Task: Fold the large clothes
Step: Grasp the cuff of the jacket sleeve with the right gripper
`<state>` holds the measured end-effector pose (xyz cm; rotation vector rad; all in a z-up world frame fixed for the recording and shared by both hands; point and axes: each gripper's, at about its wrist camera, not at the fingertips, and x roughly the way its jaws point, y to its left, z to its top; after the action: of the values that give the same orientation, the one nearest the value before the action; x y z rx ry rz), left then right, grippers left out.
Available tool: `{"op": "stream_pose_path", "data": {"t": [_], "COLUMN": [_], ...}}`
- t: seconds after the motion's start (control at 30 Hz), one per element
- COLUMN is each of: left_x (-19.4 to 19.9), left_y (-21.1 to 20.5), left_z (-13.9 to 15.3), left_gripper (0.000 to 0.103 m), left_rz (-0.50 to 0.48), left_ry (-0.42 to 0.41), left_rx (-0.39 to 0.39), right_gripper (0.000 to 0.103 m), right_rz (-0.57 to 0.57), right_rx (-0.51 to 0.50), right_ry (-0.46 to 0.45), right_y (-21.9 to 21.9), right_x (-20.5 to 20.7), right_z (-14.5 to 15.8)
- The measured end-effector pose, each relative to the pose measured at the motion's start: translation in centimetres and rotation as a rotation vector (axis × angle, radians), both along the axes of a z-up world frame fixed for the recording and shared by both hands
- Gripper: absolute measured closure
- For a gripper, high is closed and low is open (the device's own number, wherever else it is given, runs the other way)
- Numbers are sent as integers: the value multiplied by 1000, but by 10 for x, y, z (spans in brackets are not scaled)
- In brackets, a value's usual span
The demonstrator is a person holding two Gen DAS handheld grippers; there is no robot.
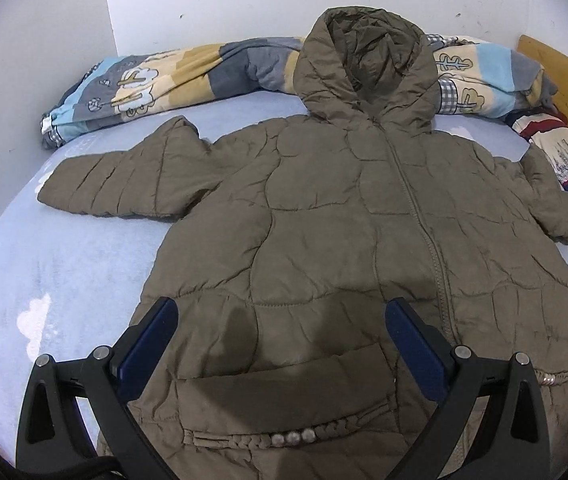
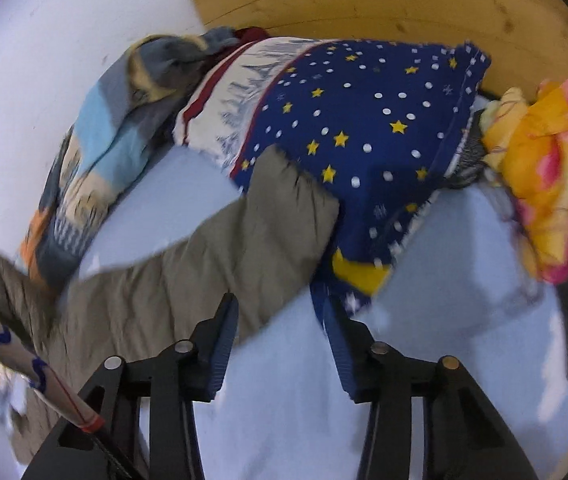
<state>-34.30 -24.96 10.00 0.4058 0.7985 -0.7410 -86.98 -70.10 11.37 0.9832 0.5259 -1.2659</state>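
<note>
Both grippers, left gripper (image 1: 281, 320) and right gripper (image 2: 279, 316), are standing wide and empty; the jacket's right sleeve (image 2: 251, 236) is running toward the frame's upper middle, just ahead of the right gripper.

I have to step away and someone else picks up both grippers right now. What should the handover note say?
Left gripper: open, holding nothing, above the lower front of the jacket.
Right gripper: open, holding nothing, near the end of the jacket's sleeve.
Jacket: olive, hooded, lying flat and zipped on the blue bedsheet, both sleeves spread out; hood rests on the rolled blanket; that sleeve's end touches the starry pillow.
Done: laid out only.
Left: every fold, probably sleeves in first.
</note>
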Motion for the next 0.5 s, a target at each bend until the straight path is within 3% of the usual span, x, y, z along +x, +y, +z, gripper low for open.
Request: {"op": "stream_pose_path", "data": {"t": [0.13, 0.27, 0.33, 0.4, 0.5], "left_x": [-1, 0, 0, 0, -1], "left_y": [0, -3, -3, -4, -3], "left_z": [-1, -4, -6, -7, -6], "left_gripper": [0, 0, 0, 0, 0], "left_rz": [1, 6, 6, 5, 1], "left_ry": [-29, -35, -35, -34, -35], "left_rx": [3, 7, 12, 19, 9], "right_gripper": [59, 63, 77, 84, 87], "right_rz": [-59, -89, -87, -78, -75], "right_rx": [6, 29, 45, 47, -17], "right_ry": [-31, -6, -19, -13, -21], "right_y": [-40, -66, -76, -78, -66], "right_x": [-10, -13, -13, -12, -9], "right_z": [-16, -35, -45, -48, -32]}}
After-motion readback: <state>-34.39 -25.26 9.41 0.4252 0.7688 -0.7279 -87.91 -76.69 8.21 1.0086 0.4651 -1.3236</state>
